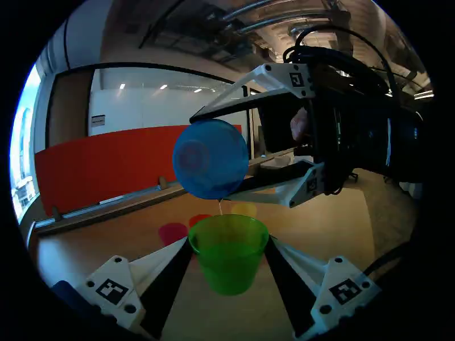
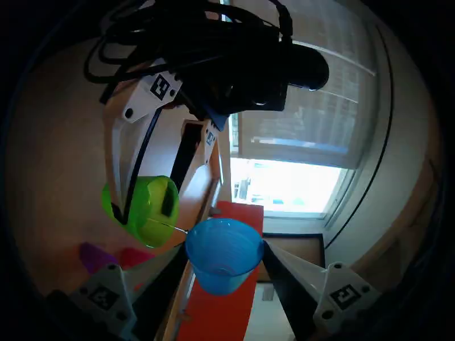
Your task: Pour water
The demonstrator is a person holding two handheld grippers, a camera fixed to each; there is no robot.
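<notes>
1. The translucent green plastic cup (image 1: 228, 267) is upright with its mouth up. It is held in the air above the wooden tabletop (image 1: 318, 227), between the fingers of the left tool (image 1: 228, 249).
2. The translucent blue plastic cup (image 1: 210, 156) hangs just above the green one. It is tipped far over, so its base faces the left gripper view and its lower rim sits over the green cup's mouth.
3. A thin stream of water (image 1: 219, 207) runs from the blue rim down into the green cup.
4. The left tool is closed to the cup's width, one finger pressing on each side of the green wall.
5. The right tool (image 2: 223, 250) grips the blue cup the same way, a finger on either side. In the left gripper view it reaches in from the right, rolled over, with part of a hand (image 1: 298, 124) behind it.
6. On the tabletop beyond sit a pink cup (image 1: 172, 232), a red cup (image 1: 199, 218) and a yellow cup (image 1: 243, 209), apart from the two held cups.
</notes>
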